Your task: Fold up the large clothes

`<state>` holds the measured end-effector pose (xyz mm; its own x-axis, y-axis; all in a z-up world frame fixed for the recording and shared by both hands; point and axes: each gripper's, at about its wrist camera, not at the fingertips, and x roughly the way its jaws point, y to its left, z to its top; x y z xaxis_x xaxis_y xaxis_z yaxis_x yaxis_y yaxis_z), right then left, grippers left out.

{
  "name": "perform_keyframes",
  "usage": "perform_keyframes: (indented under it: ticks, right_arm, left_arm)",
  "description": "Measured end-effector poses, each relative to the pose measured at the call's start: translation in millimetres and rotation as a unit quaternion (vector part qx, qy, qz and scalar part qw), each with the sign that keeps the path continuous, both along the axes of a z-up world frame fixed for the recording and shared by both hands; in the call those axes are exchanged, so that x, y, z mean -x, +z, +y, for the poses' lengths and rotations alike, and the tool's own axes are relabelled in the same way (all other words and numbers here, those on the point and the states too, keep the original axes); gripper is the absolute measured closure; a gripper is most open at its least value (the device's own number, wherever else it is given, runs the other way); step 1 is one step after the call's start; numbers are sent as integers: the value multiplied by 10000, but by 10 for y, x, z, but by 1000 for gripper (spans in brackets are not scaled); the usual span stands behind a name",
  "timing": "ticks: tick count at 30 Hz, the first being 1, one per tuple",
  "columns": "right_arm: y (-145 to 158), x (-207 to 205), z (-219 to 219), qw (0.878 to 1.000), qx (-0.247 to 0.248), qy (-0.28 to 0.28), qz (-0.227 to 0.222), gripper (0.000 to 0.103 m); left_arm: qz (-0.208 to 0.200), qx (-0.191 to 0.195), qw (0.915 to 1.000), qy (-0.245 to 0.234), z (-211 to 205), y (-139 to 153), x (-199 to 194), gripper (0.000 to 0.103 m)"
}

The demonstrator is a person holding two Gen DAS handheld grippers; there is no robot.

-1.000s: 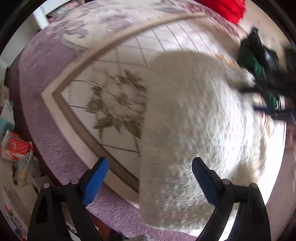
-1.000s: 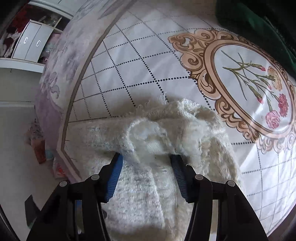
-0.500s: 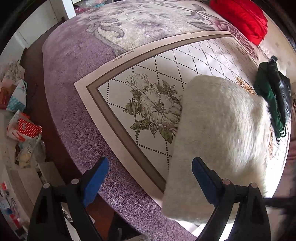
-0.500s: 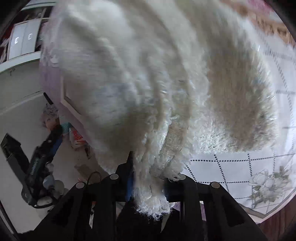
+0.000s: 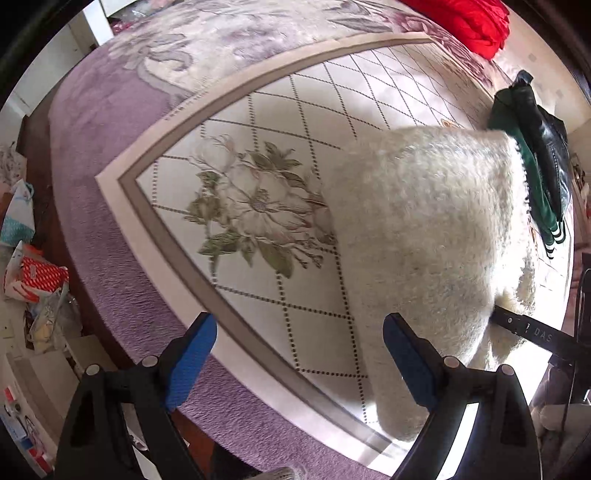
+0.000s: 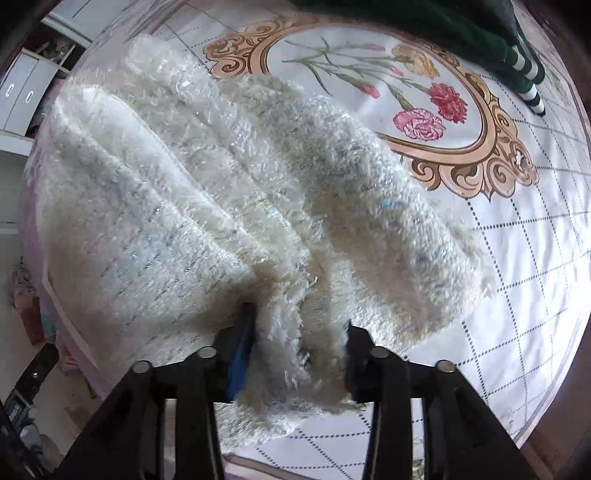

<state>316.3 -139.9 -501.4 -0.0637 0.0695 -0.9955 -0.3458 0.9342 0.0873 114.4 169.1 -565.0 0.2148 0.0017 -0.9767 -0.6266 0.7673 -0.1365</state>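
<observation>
At the bottom of its view the right gripper (image 6: 299, 354) has just been opening, a bunched fold of the fuzzy white sweater (image 6: 229, 177) between its jaws — pad contact unclear. The left gripper (image 5: 299, 354) gapes empty; the sweater lies right of it on the floral mat (image 5: 258, 147).

- I count one fluffy white sweater (image 6: 207, 206).
- One green-and-black jacket (image 5: 535, 158).
- One red garment (image 5: 469, 22).
- One patterned bed cover (image 5: 258, 295).
- Two tongs: left tongs (image 5: 299, 363), right tongs (image 6: 295, 347).
</observation>
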Motion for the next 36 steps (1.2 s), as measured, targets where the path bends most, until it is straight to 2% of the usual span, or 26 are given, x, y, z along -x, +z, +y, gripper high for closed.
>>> perform_keyframes:
  ticks: [3,5,7,8,10,12,14,15,16,17,19,20,22,24,26,28,30,31,34,36]
  right_arm:
    - [222,-98,-170,9980,-366,-342,392,38]
    - [441,-190,-324,9957,-624,-623,289,37]
    - [569,-347,-428,9932,-899,-733,109,25]
    - [564,-455,-455,9928,-962,-716,40,8]
    - [470,-701,-501,9923,-1018,-685,-140,4]
    - [169,-924,-404,9905,-1255,-550,151,4]
    - [-254,-1071,-289,9878,-1387,-220,675,5]
    - [-406,-1077,-145,9868,-1401,-156,795,5]
    - [-542,-1109,-74,9852,-1467,-192,864,7]
    - [-576,-1090,-86,9803,-1662,-334,1014,22]
    - [-573,-1028,-160,9724,-1882,-682,1195,33]
    - [-581,-963,-245,9632,-2053,-997,1423,45]
    - [-611,-763,-391,9474,-2218,-1463,1784,49]
    - [-608,-458,-519,9324,-2252,-1696,2262,51]
    - [-641,-188,-547,9195,-2300,-1593,2762,51]
    - [-614,-66,-530,9373,-1985,-1118,2637,47]
    - [-581,-42,-473,9560,-1880,-651,2157,33]
    - [-602,-54,-442,9605,-1879,-525,1984,29]
    - [-846,-117,-379,9525,-2164,-654,2038,19]
    - [-926,-145,-398,9413,-2533,-830,2074,7]
  left_arm:
    - [-56,121,9999,41,-7,-21,-43,10]
    - [-113,306,9994,145,9,-56,-58,10]
    - [-134,453,9986,222,11,-106,-78,10]
    - [-159,536,9981,241,6,-138,-95,10]
    - [-177,749,9966,281,-10,-234,-142,10]
    - [-204,949,9949,263,-29,-330,-210,10]
    - [-209,973,9948,231,-41,-361,-265,10]
    - [-235,959,9950,177,-44,-359,-295,10]
    - [-242,931,9953,130,-38,-347,-311,10]
    - [-235,885,9958,74,-37,-336,-325,10]
    - [-230,866,9960,4,-16,-331,-333,10]
    - [-209,875,9959,-7,-2,-335,-329,10]
    - [-187,922,9956,6,62,-340,-299,10]
    - [-201,971,9951,13,153,-346,-264,10]
    - [-256,1103,9936,13,255,-365,-262,10]
    - [-297,1333,9906,-52,319,-423,-303,11]
    - [-323,1533,9874,-226,339,-493,-375,11]
    - [-365,1616,9855,-361,343,-526,-428,11]
    - [-573,1922,9778,-604,375,-623,-574,11]
    - [-748,2179,9710,-644,423,-675,-630,11]
